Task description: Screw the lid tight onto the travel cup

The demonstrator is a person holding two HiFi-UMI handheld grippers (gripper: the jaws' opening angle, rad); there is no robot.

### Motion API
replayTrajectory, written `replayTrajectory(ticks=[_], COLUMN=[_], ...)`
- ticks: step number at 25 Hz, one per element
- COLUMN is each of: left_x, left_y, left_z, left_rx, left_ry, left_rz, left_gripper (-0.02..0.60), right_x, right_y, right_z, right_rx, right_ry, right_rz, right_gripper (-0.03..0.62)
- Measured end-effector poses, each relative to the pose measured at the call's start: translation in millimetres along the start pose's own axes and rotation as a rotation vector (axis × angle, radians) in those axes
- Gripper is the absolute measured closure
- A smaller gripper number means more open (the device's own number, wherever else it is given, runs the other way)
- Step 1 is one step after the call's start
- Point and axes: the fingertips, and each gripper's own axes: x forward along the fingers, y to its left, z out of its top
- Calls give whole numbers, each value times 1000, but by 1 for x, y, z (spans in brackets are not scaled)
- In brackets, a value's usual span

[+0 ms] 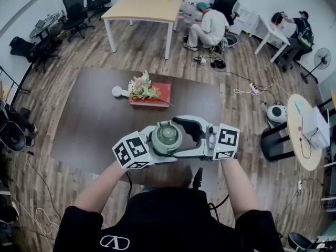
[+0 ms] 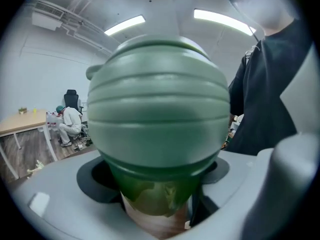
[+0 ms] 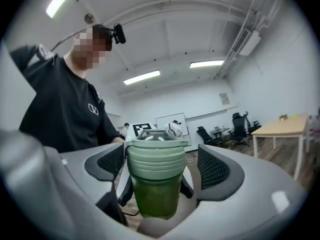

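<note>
Plenty of room all round: wood-plank floor (image 1: 247, 119), with a pale wooden table (image 1: 142, 8), black office chairs (image 1: 76, 7) and a crouching person (image 1: 209, 28) at the far end.

In the middle, a dark brown table (image 1: 89, 119), bearing a red book (image 1: 152, 101) under a spray of dried flowers (image 1: 142, 87). Just beside these, a small white object (image 1: 118, 91), too small to identify.

At the near edge, a person in a black shirt (image 1: 157, 219), both forearms raised over that table, a gripper in each hand, the two marker cubes facing the head camera.

On the left, the left gripper (image 2: 157, 179), clamped on the travel cup (image 3: 152, 196). From the right gripper view, dark fingers (image 3: 123, 194) pressing on the translucent green body from both sides, below the lid.

On the right, the right gripper (image 3: 160, 166), jaws spread wide either side of the pale green ribbed lid (image 3: 156, 156). Textured pads (image 3: 216, 169) clear of it, a gap on each side, nothing pinched.

Cup in the air between the two grippers, lid upward, above the near part of the dark table and touching no surface. Lid seated on the cup; how tightly, impossible to tell.
</note>
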Motion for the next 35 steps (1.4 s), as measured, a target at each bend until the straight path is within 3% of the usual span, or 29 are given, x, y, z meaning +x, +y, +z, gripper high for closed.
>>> replayTrajectory(ticks=[3,6,8,10,12,15,18,21,22,24,27,29,32,35], left_x=[6,9,8,5,1,-6,-9,-4,-2,1,1,0,-5,-6], left_y=[-20,-28,-23,-13,1,19,35,41,40,39,40,40,38,21], left_z=[2,2,3,4,2,0,0,-3,-2,0,0,2,3,4], left_rx=[25,51,43,37,43,45,-5,-29,-34,-39,-39,-47,-48,-30], left_ry=[13,33,27,23,31,23,5,4,-2,-6,0,-9,-10,-5], left_rz=[-81,-109,-92,-45,28,133,192,206,200,189,179,165,127,36], left_gripper=[172,172,172,172,173,174,175,175,175,175,173,173,173,173], right_x=[-3,1,4,6,11,19,23,22,21,16,17,20,19,9], right_y=[7,18,19,13,6,-4,-19,-27,-28,-28,-28,-26,-23,-17], right_z=[3,4,6,9,10,13,13,5,5,5,6,7,12,19], right_rx=[50,46,60,64,37,1,54,97,106,122,93,52,34,-23], right_ry=[16,85,84,56,18,-51,-97,-36,-33,-50,-68,-74,-80,-53], right_rz=[171,303,336,287,162,-107,-481,-861,-942,-1012,-970,-865,-621,-339], right_gripper=[115,118,152,177,181,183,186,186,186,184,181,181,149,123])
